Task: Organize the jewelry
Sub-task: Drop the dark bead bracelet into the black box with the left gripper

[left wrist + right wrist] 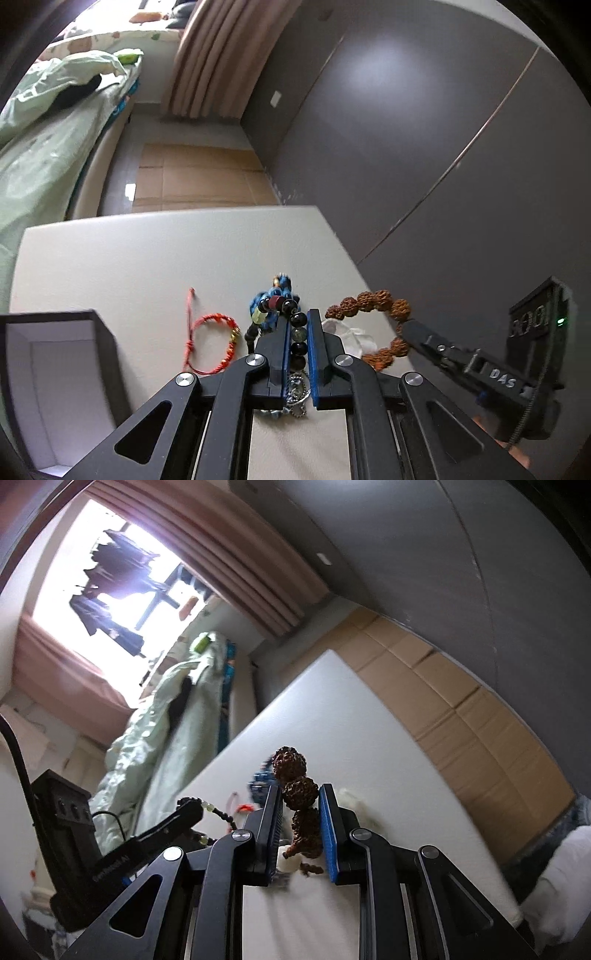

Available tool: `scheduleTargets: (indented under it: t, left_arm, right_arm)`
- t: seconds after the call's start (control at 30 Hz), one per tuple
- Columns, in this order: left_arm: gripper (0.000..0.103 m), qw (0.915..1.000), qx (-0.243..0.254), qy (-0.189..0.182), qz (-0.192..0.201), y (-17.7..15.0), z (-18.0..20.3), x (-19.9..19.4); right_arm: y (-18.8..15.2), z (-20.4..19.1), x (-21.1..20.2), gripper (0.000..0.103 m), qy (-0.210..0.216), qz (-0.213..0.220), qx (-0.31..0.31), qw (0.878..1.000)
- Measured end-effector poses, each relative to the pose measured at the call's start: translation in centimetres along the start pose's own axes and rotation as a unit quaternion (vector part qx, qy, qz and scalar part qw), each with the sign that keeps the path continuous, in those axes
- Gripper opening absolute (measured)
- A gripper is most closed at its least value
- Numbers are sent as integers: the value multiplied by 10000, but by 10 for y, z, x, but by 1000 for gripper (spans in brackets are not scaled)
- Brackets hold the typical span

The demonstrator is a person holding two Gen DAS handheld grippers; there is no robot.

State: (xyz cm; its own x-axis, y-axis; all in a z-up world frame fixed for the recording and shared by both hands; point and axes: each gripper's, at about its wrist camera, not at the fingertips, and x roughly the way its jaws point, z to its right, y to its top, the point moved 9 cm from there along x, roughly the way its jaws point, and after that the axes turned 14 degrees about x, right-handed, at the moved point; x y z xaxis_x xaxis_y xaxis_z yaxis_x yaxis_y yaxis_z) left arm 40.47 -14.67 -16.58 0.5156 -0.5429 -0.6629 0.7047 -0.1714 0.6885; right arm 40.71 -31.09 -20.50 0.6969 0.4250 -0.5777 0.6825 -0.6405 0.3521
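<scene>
My left gripper (299,321) is shut on a dark bead bracelet (298,332) with black, red and pale beads, over a blue beaded piece (269,295) and a silver chain (295,398). My right gripper (301,794) is shut on a brown rough-seed bracelet (299,794), which also shows in the left wrist view (369,299) at the table's right edge. A red cord bracelet (214,339) with gold beads lies flat to the left. A clear crystal piece (351,336) lies beside the seed bracelet.
A white table (147,266) holds everything. An open dark jewelry box (55,387) with a white lining stands at the near left. A bed (44,155) lies beyond the table, and a grey wall (443,147) runs along the right.
</scene>
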Motion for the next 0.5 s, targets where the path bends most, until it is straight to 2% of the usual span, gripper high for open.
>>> scheduleTargets:
  t: [0.27, 0.5]
  left_arm:
    - [8, 9986, -146, 73, 499, 16, -19, -50]
    - [8, 9970, -347, 178, 665, 16, -49, -77]
  right_arm:
    - [-9, -41, -5, 21, 617, 79, -227, 9978]
    - [-17, -85, -7, 21, 1047, 135, -519, 9931]
